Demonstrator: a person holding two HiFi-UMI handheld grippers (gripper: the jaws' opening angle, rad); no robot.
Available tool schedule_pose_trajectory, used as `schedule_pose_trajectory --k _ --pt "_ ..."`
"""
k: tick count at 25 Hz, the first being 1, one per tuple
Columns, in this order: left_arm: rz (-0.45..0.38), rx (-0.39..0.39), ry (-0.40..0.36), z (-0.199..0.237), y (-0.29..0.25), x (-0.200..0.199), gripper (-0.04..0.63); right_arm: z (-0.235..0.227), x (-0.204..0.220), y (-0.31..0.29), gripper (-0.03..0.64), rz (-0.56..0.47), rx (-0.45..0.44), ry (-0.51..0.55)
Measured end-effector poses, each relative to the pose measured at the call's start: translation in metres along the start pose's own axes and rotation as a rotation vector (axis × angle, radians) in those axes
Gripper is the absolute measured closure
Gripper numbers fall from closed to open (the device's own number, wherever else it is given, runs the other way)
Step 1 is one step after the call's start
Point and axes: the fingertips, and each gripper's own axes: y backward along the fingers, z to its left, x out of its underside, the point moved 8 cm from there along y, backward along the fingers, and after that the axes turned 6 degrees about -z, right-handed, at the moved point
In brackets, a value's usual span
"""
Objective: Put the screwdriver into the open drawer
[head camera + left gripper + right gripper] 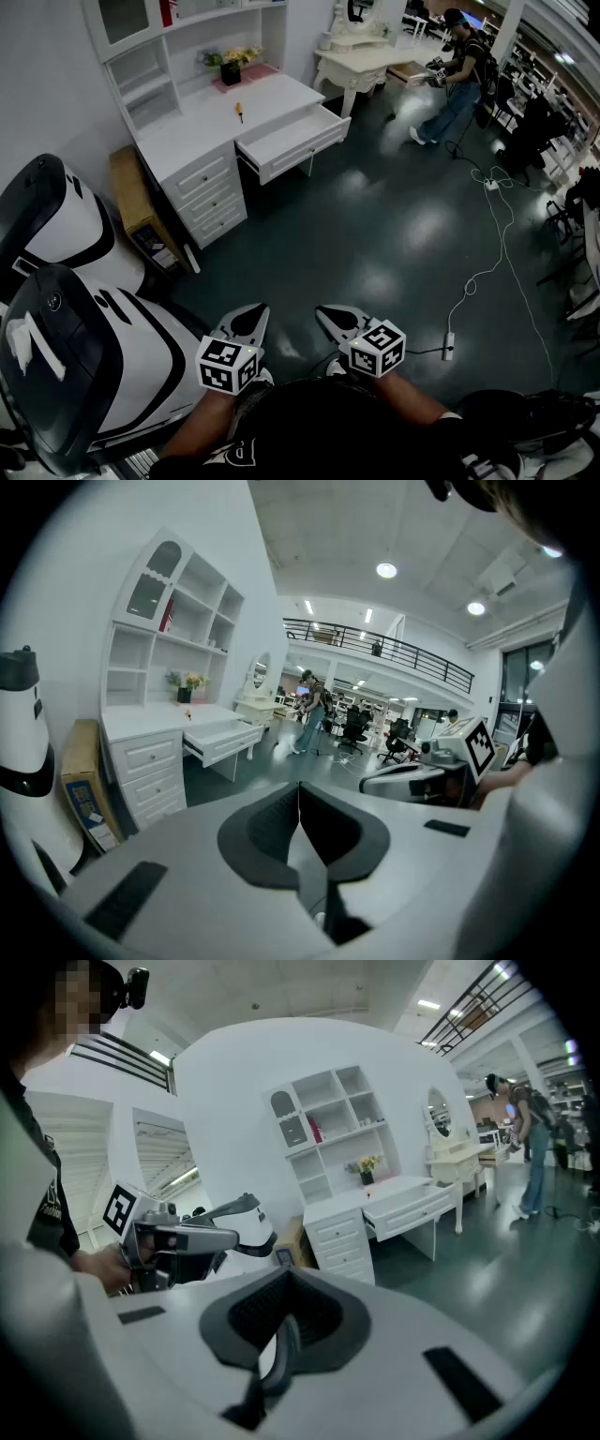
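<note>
A white wooden desk with a shelved hutch (187, 131) stands well ahead of me, up and left in the head view. Its long white drawer (291, 141) hangs pulled open at the desk's front. Well short of the desk, my left gripper (247, 321) and right gripper (337, 319) sit side by side, jaws pressed together on nothing. The small orange-handled screwdriver (239, 112) lies on the desk top just behind the drawer, lengthwise roughly back to front. I judge my left gripper slightly nearer.

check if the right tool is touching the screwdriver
Apart. The head view shows the screwdriver lying on the white desk, far across the floor from the right tool.
</note>
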Motion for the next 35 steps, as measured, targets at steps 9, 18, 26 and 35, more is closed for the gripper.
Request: schedule_pose_trajectory --k 9,18,26,35 --pt "-0.007 -0.013 -0.006 0.006 0.004 -0.002 0.580 0.003 -0.002 -0.007 0.609 -0.008 -0.013 0.012" --pt "-0.022 0.011 0.088 0.022 0.005 -0.005 0.580 0.007 -0.005 -0.015 0.611 -0.009 -0.002 0.014" --pt "-0.033 0.001 0.029 0.053 0.019 -0.010 0.580 0.037 -0.009 -0.036 0.607 -0.057 -0.018 0.073" --pt "0.015 0.078 0.037 0.075 0.043 0.002 0.580 0.068 0.008 -0.058 0.607 -0.019 0.079 0.021"
